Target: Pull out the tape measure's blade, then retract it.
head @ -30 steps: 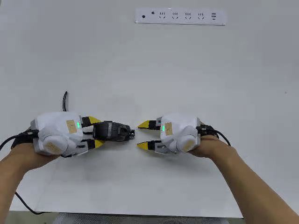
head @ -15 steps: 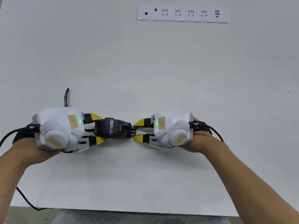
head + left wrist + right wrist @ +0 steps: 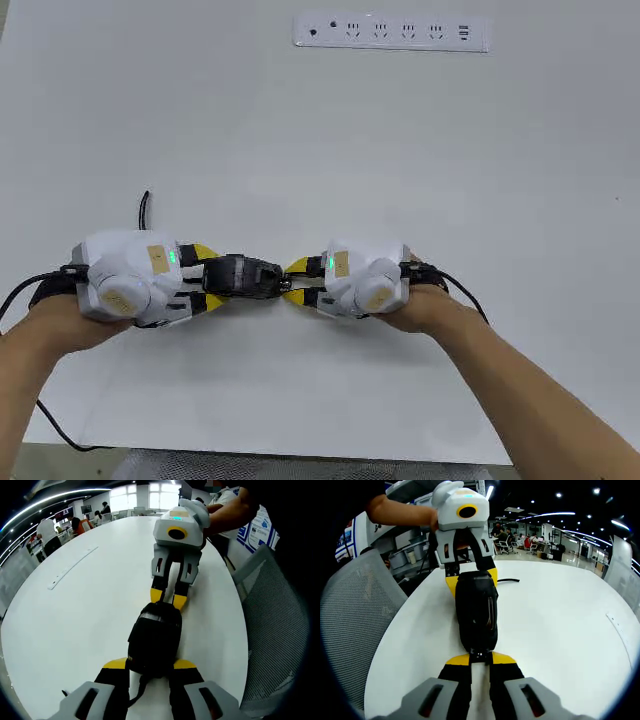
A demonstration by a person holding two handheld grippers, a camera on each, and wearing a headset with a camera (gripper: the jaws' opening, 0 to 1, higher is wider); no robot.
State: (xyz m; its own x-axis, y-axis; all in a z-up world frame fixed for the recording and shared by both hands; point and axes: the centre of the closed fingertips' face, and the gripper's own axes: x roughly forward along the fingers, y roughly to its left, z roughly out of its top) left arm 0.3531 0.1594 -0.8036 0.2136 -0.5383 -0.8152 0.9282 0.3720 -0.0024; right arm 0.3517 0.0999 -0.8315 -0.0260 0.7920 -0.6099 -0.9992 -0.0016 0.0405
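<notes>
The white tabletop (image 3: 400, 150) takes up nearly the whole head view, which looks straight down on a white power strip (image 3: 391, 31) at the far edge. The two gripper views instead look along the surface to a grey mesh chair (image 3: 350, 615) at the near edge and an office with people at desks beyond. At the near side the left claw (image 3: 210, 277) and the right claw (image 3: 294, 281) point at each other, each held in a hand. Between them lies the tape measure (image 3: 243, 276). The left claw is clamped on the rear of its case, with the yellow tips against both sides. The right claw's jaws are drawn close together at the small metal end hook (image 3: 479, 654), and they seem to pinch it. A second ago the right claw stood spread and clear of the tape measure, but now it sits narrowed against the nose of the case. The case is black, blocky and rounded, and it lies flat on the tabletop. No length of blade shows between the case and the hook. A thin black cable (image 3: 143, 207) curls behind the left claw.
</notes>
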